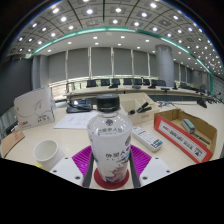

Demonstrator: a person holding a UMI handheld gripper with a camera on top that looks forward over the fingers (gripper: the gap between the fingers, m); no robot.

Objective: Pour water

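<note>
**Bottle in the gripper, cup waiting to the left**

I have the water bottle [109,140] standing upright between my two fingers, and both magenta pads [82,158] sit against its sides around the pink label, so my gripper [110,165] is clamped on the bottle. Its dark cap [108,102] is on top and looks screwed on, though I can't be sure. Down to my near left stands a white cup [45,152] on the tabletop [150,108], just beside the left finger and apart from the bottle.

The bottle is clear thin plastic, so I judge it soft in the wall: squeeze too hard and it buckles, too little and the smooth label slides. It looks fairly full, so it should be heavy for its size, and the weight will shift as I tilt. A hold at the labelled middle, where I am now, seems best.

Farther right lie a cardboard box [188,128] and a small device [146,138]. A white sign [33,108] stands far left.
</note>
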